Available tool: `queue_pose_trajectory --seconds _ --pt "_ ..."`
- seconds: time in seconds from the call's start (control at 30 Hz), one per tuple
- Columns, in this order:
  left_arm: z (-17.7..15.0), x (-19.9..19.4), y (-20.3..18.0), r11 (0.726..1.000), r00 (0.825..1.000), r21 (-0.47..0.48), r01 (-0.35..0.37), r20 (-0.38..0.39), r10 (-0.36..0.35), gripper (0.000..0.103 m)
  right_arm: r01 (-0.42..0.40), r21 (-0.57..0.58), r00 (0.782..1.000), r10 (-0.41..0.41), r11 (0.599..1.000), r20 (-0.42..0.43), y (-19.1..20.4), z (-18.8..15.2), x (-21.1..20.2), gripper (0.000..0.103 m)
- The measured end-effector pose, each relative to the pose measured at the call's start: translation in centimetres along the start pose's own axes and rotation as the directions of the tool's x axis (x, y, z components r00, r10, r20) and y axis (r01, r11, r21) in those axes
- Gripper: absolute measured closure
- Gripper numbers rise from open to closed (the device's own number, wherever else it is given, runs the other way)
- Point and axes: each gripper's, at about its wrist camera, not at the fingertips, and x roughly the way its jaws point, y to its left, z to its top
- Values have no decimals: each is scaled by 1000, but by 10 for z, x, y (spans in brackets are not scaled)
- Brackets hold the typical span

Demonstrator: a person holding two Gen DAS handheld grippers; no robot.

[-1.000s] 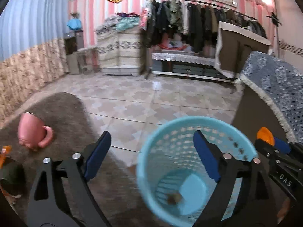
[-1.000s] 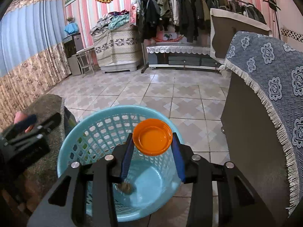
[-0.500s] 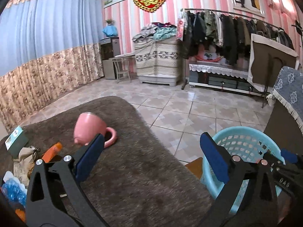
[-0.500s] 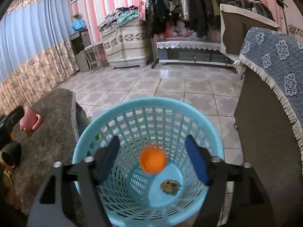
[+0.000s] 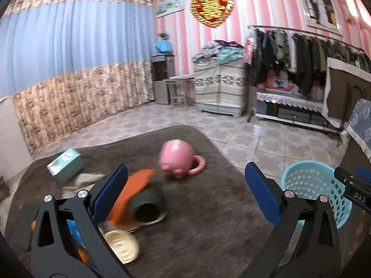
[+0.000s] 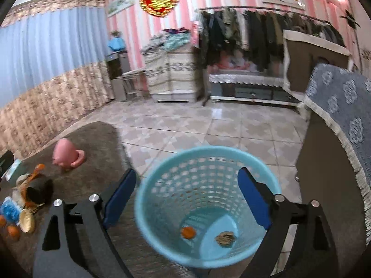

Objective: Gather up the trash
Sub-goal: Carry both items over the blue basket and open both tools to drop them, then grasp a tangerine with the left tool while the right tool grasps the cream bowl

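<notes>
A light blue mesh basket (image 6: pixel 206 199) stands on the floor by the table; inside lie an orange lid (image 6: pixel 188 232) and a brown crumpled scrap (image 6: pixel 225 239). My right gripper (image 6: pixel 185 199) is open and empty above the basket. My left gripper (image 5: pixel 185 190) is open and empty over the brown-clothed table (image 5: pixel 204 220). Ahead of it lie an orange wrapper (image 5: pixel 133 190), a dark cup on its side (image 5: pixel 148 202), a cream lid (image 5: pixel 121 246) and a pink mug (image 5: pixel 177 161). The basket also shows in the left wrist view (image 5: pixel 310 180).
A teal box (image 5: pixel 66 164) and crumpled paper (image 5: pixel 81 180) lie at the table's left. A blue wrapper (image 6: pixel 9 209) and small orange pieces (image 6: pixel 12 231) sit at the table's near left. A cabinet with a grey patterned cloth (image 6: pixel 343 115) stands right of the basket. Tiled floor lies beyond.
My right gripper opened and the orange lid dropped into the basket. My left gripper swung left from over the basket to over the table's clutter.
</notes>
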Motion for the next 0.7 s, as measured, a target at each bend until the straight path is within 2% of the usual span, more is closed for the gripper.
queue_pose_trajectory --seconds 0.17,0.33,0.5,0.7 --pt "-9 -30 58 995 996 -21 -95 -4 94 5 -82 -75 997 81 994 -5 49 -9 -17 13" --pt "-26 -46 117 980 981 -44 -195 -34 193 5 -163 -137 986 160 977 -37 98 -26 -22 13" --pt "-52 -51 178 959 961 -80 -271 -84 264 5 -236 -186 971 226 954 -75 136 -44 -25 13" --pt "-85 -50 227 933 932 -89 -349 -140 335 5 -290 -262 956 269 920 -113 184 -66 -28 13"
